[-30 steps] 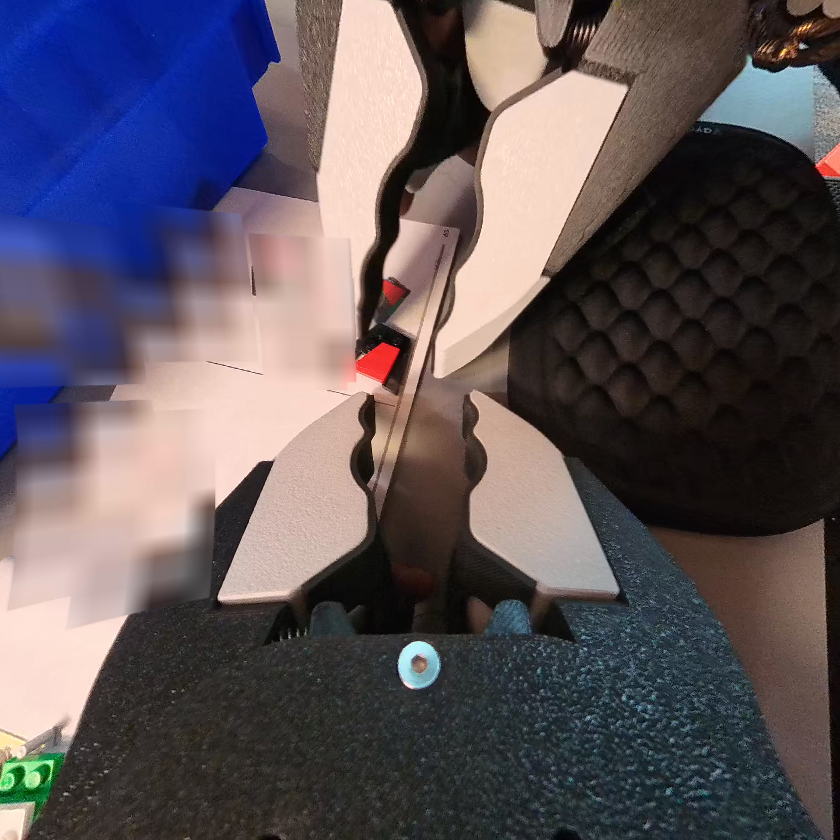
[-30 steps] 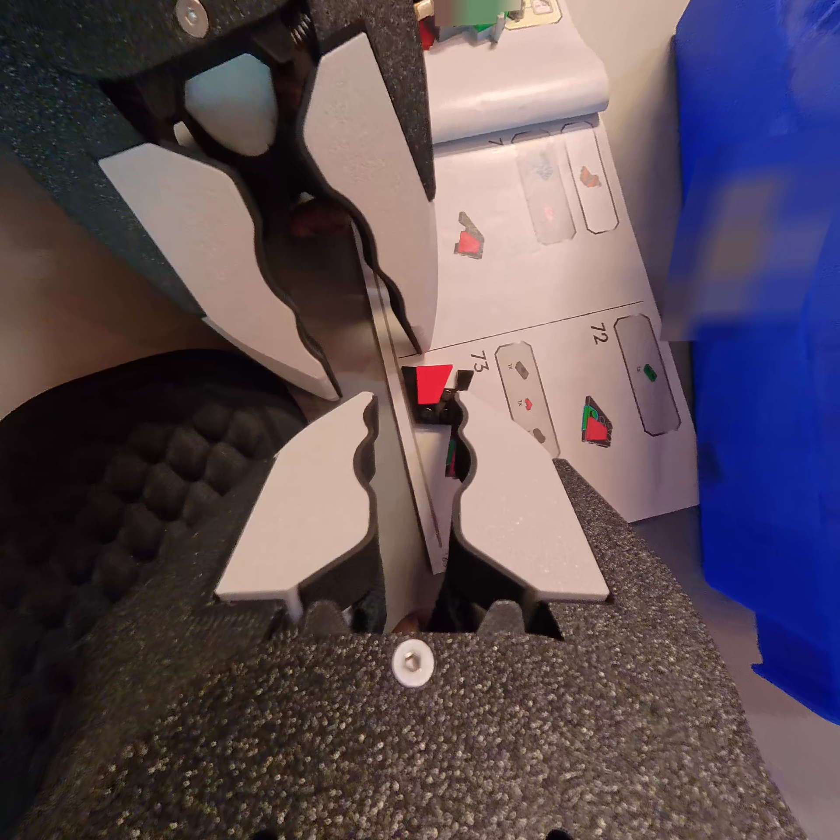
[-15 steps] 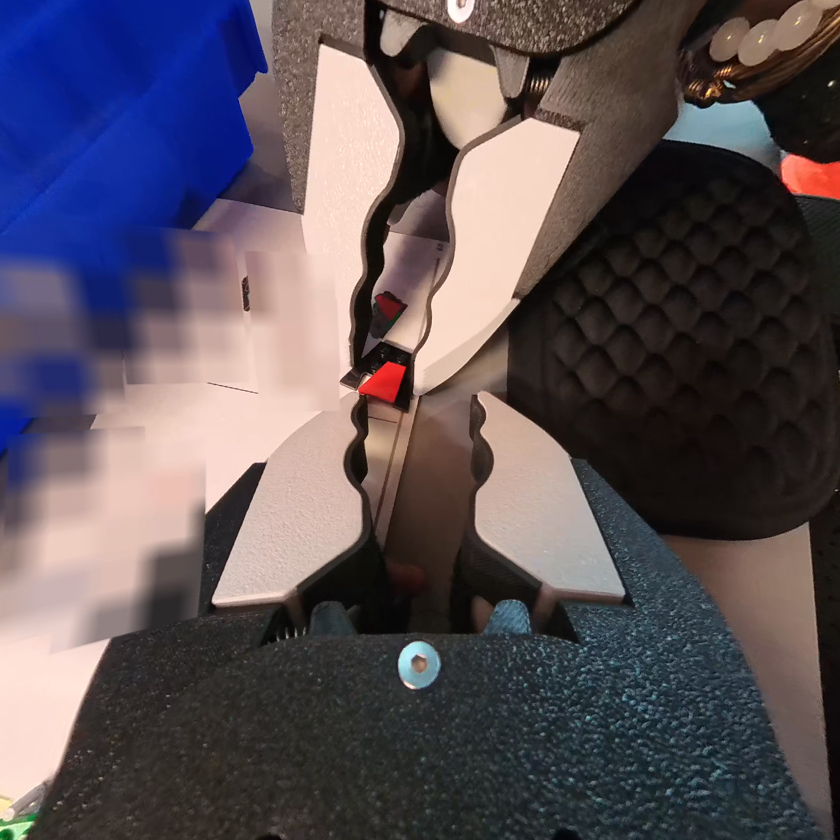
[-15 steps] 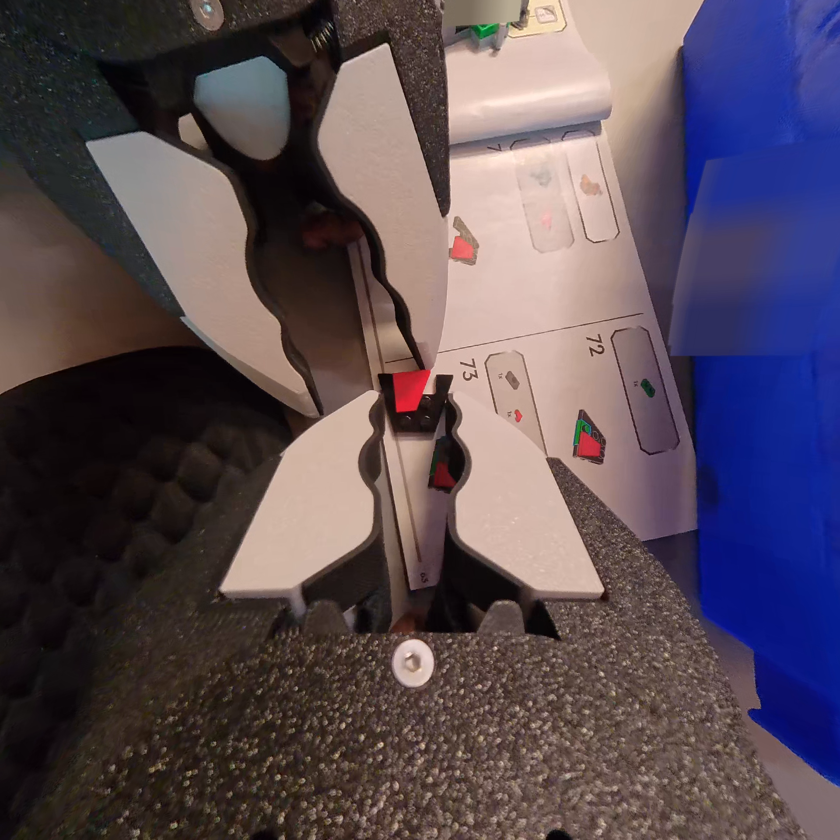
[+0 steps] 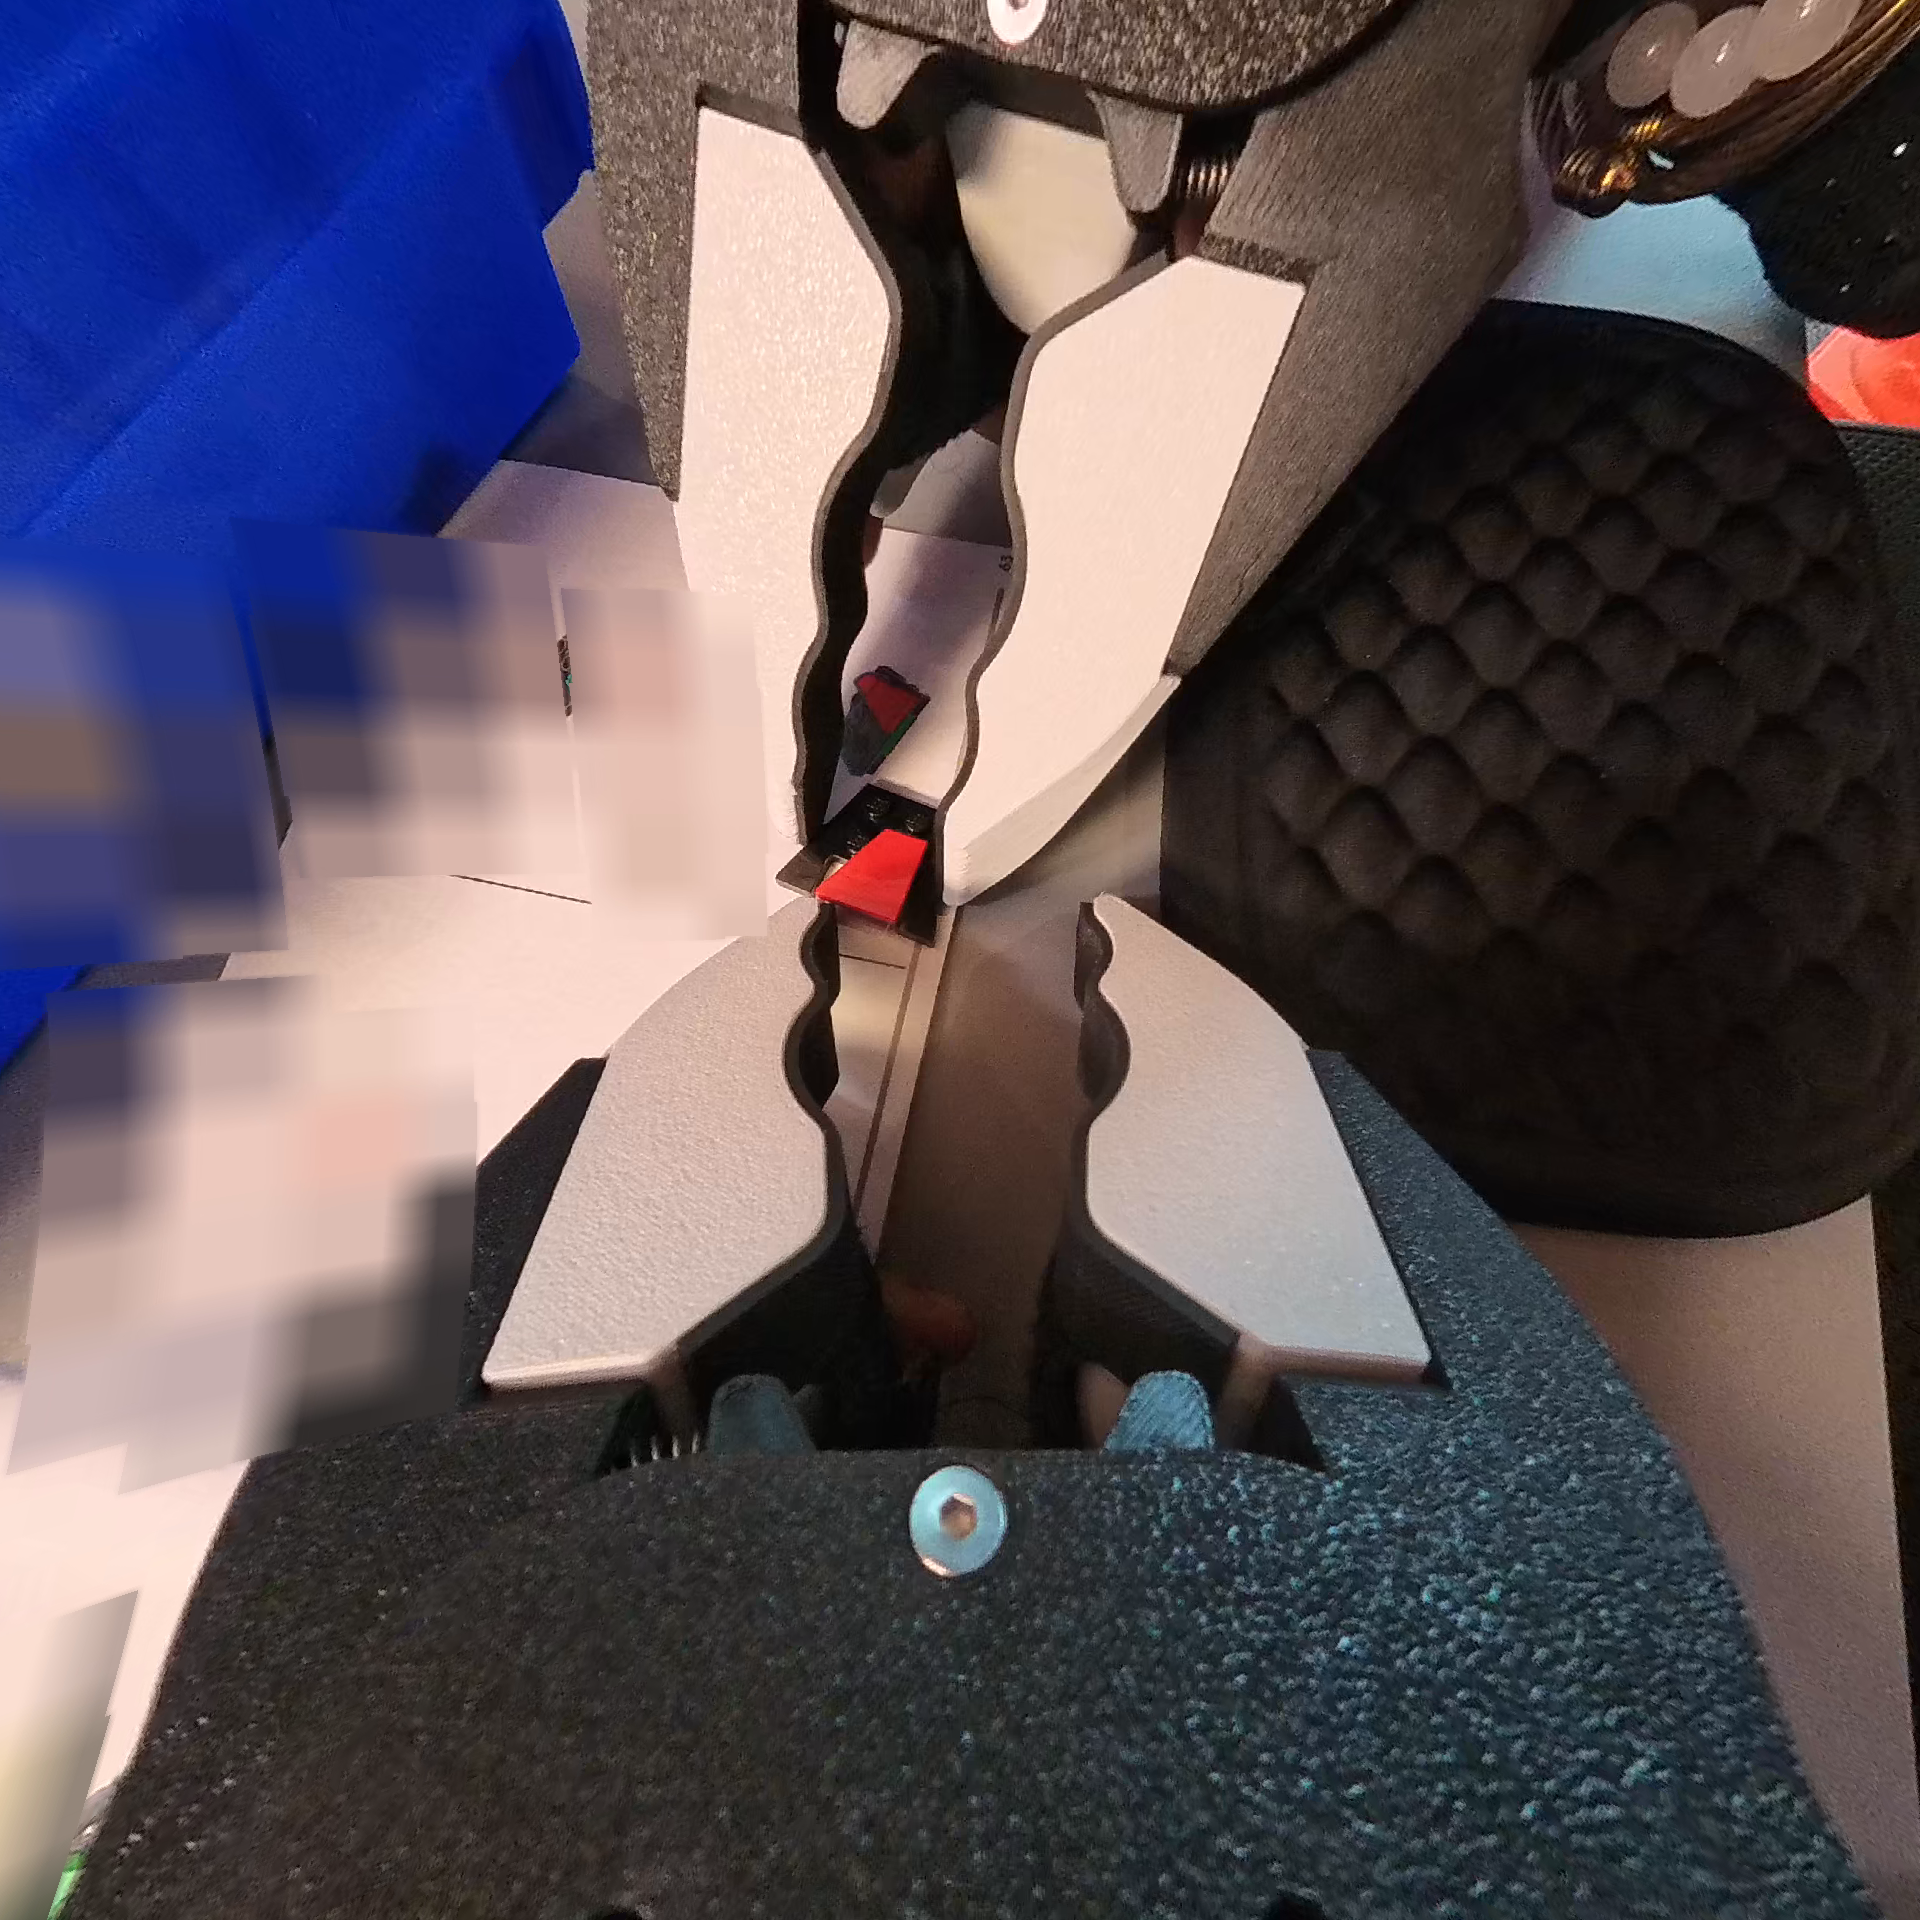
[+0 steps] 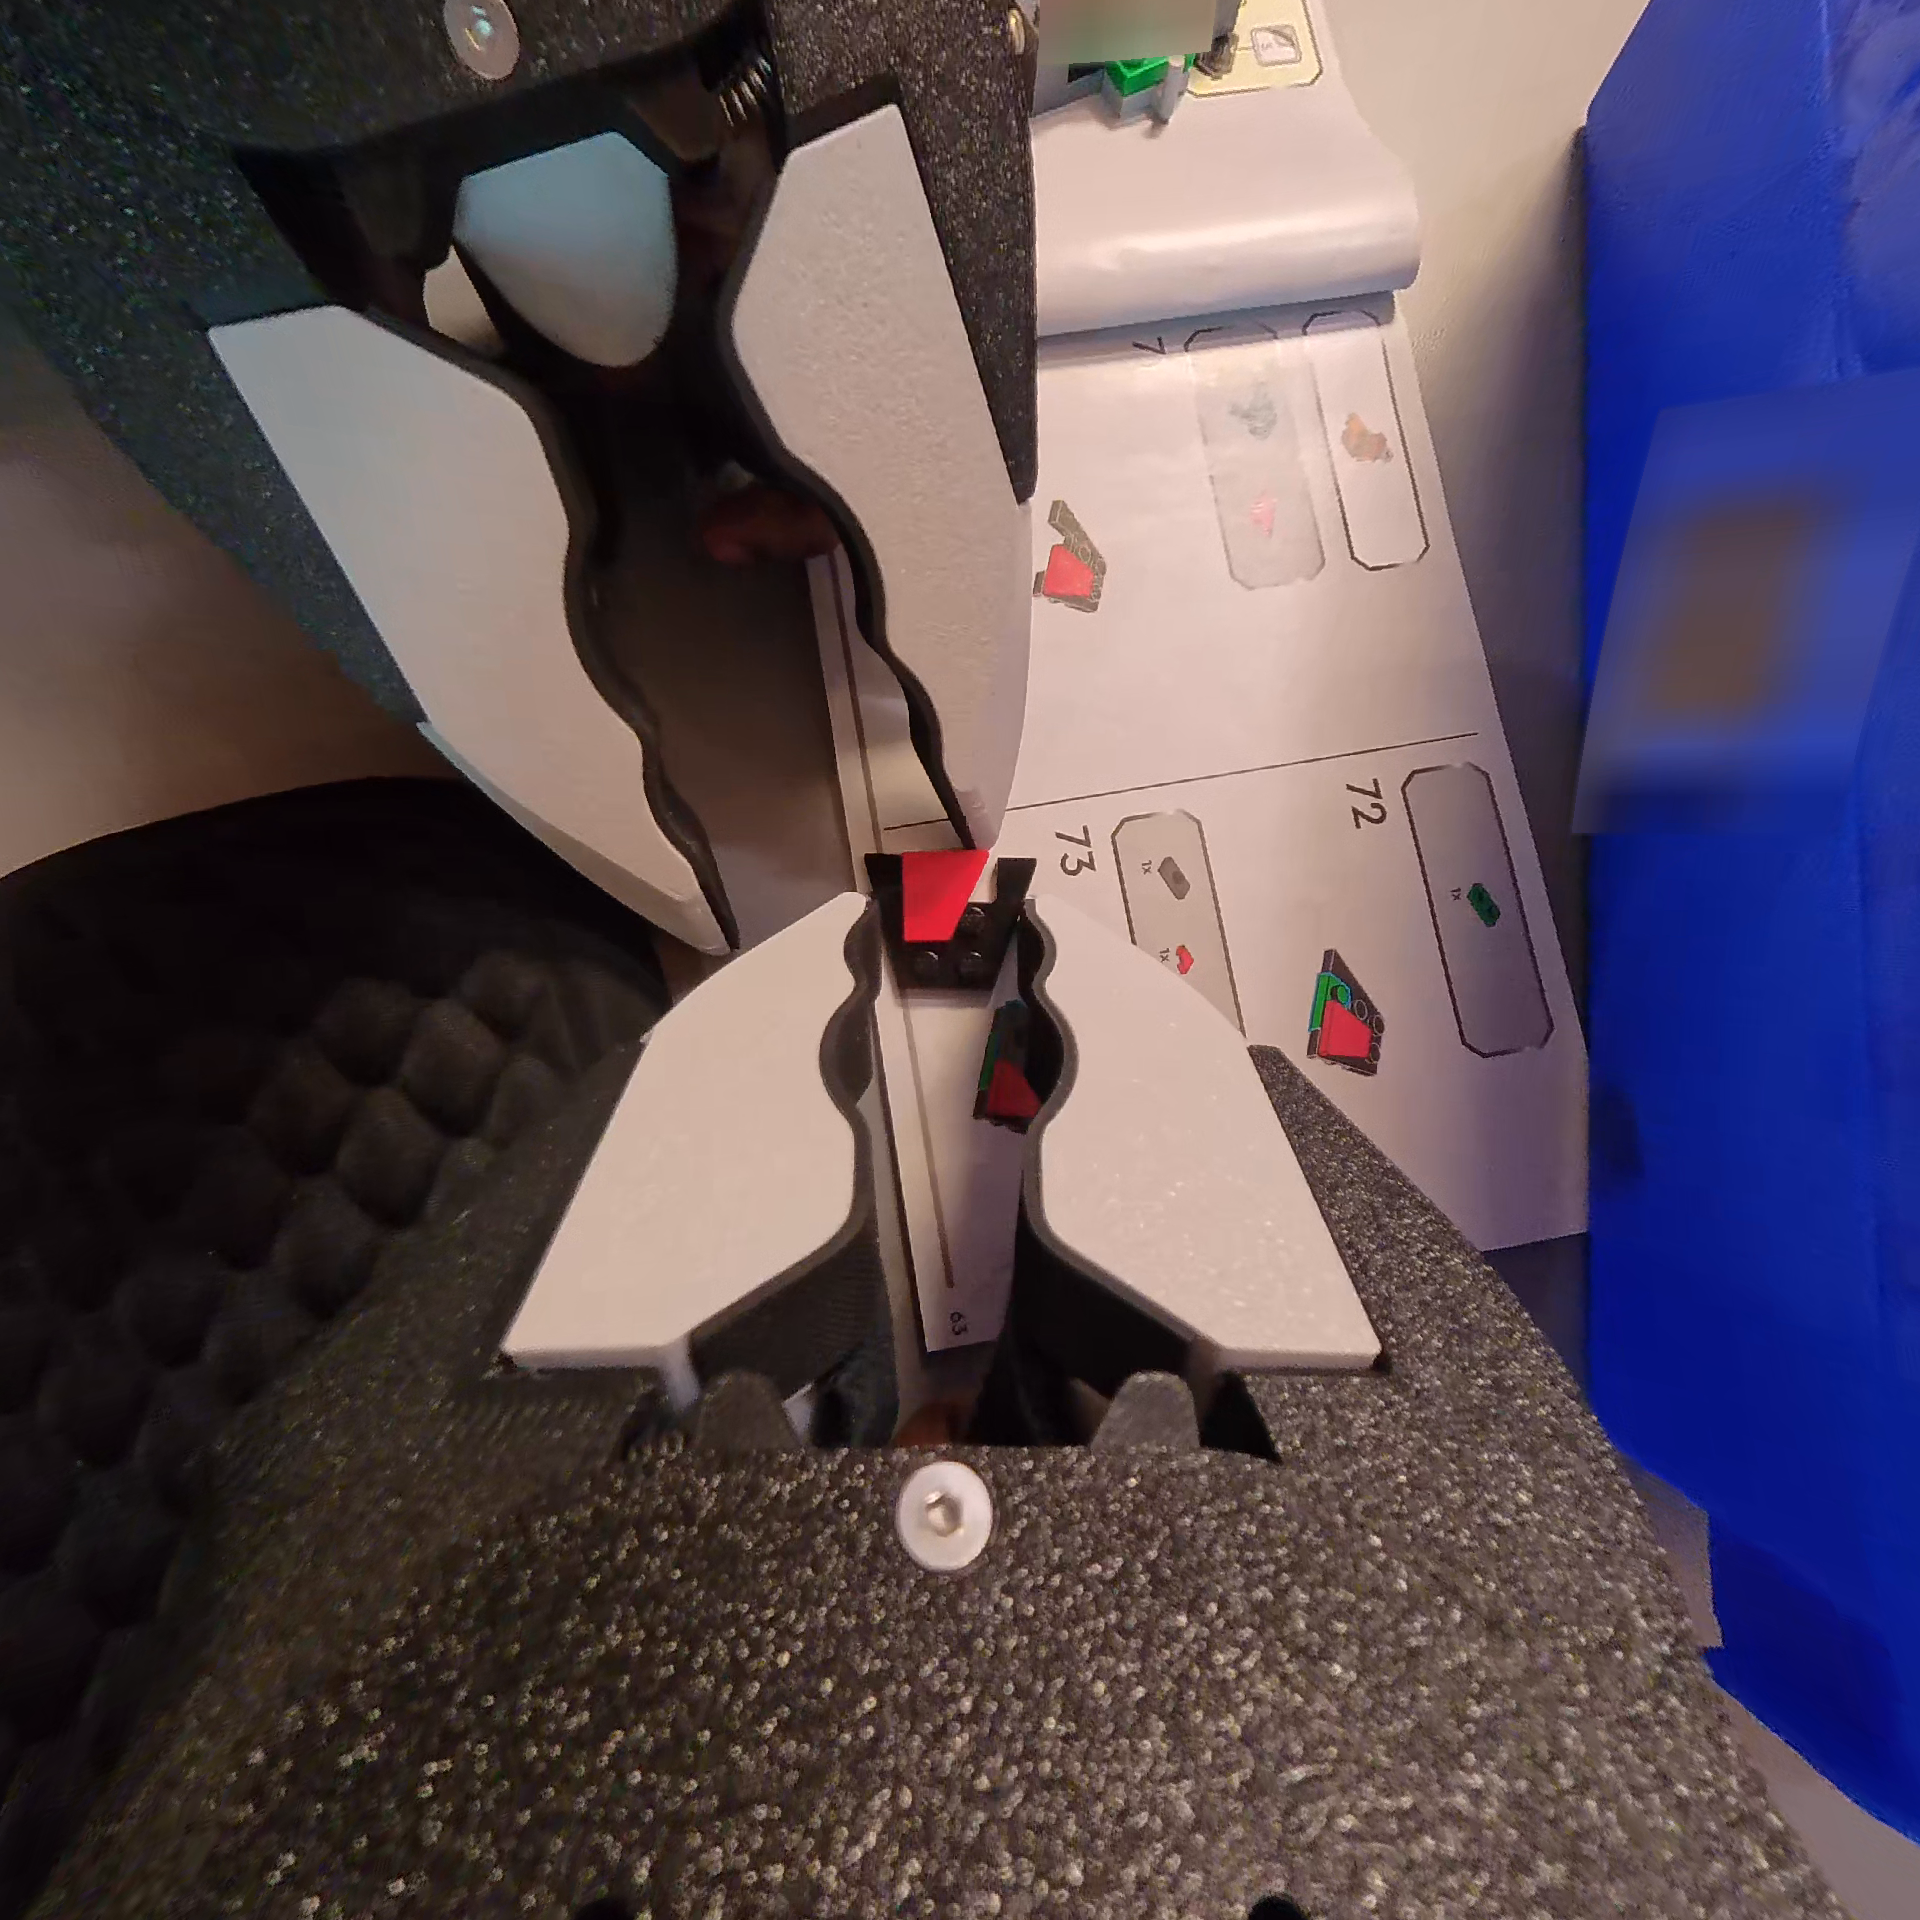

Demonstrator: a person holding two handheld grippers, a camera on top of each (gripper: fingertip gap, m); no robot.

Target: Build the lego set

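My right gripper (image 6: pixel 945 904) is shut on a small black wedge plate (image 6: pixel 951 961) with a red tile (image 6: pixel 940 894) on top. It holds the piece just above the open instruction booklet (image 6: pixel 1247 727). My left gripper (image 5: pixel 951 914) faces it tip to tip and is open and empty. In the right wrist view, one left fingertip (image 6: pixel 977 826) sits at the far edge of the red tile. In the left wrist view, the right gripper (image 5: pixel 878 862) comes down from the top with the black plate (image 5: pixel 883 816) and red tile (image 5: pixel 873 878) in its tips.
A blue bin (image 6: pixel 1766 831) stands beside the booklet; it also shows in the left wrist view (image 5: pixel 260 260). A black egg-crate foam pad (image 5: pixel 1558 779) lies on the other side. Small green bricks (image 6: pixel 1138 78) sit at the booklet's far end.
The two grippers have come closer together, tip to tip. The black plate with the red tile now sits centred in the right gripper's tips, against the left gripper's fingertip.
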